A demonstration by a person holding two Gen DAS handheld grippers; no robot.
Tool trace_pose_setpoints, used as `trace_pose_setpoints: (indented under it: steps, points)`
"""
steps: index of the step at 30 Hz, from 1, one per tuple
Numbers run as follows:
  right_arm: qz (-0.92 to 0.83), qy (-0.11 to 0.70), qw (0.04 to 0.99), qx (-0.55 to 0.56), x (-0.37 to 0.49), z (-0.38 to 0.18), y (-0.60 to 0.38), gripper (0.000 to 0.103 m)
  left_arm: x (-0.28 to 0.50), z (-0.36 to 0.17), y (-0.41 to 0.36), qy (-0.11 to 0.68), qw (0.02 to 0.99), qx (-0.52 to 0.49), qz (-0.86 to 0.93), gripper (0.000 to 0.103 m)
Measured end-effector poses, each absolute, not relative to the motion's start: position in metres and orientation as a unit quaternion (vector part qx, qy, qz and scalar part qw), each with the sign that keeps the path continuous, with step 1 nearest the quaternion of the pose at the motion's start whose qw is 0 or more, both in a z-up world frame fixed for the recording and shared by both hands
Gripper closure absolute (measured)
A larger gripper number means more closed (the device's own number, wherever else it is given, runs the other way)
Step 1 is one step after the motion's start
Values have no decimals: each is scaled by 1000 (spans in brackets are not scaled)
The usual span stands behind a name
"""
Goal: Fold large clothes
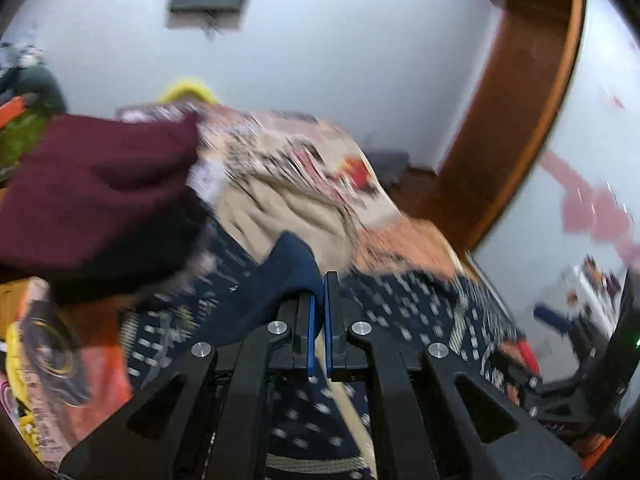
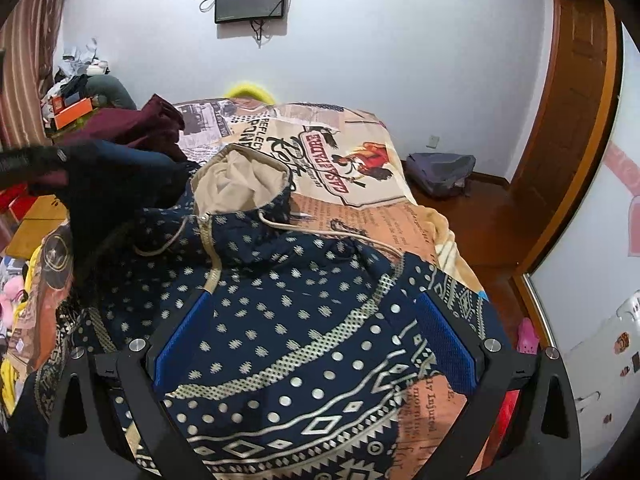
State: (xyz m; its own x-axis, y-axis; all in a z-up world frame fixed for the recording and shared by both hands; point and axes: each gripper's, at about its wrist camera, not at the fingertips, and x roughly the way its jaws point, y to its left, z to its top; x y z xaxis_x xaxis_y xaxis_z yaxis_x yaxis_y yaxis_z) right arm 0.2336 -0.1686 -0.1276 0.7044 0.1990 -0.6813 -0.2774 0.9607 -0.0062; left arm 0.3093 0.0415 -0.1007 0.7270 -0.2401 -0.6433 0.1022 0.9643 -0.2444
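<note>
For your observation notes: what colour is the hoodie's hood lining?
Plain beige, the hood lining, clearest in the right wrist view.

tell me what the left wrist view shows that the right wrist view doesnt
Only the left wrist view shows the left gripper shut on a navy fold of the hoodie, lifted off the bed. Only the right wrist view shows the open right gripper over the hoodie's patterned body, its beige-lined hood, drawstring, and a grey backpack on the floor. Both show the printed bedspread, maroon garment, and wooden door frame.

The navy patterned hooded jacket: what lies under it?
Under the navy patterned hooded jacket lies a beige and orange newspaper-print blanket. What is below the blanket is covered.
</note>
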Motion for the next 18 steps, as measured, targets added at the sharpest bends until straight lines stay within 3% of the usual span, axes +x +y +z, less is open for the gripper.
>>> trace_pose_setpoints:
  steps: [14,18]
  points:
    - [122,377,916,-63,231,-138,-180,3,306,-197,-39,504,848,-15,-165,100]
    - [128,376,915,-75,228,-137,-174,3,299,-201,-36,520,838,-17,-168,91]
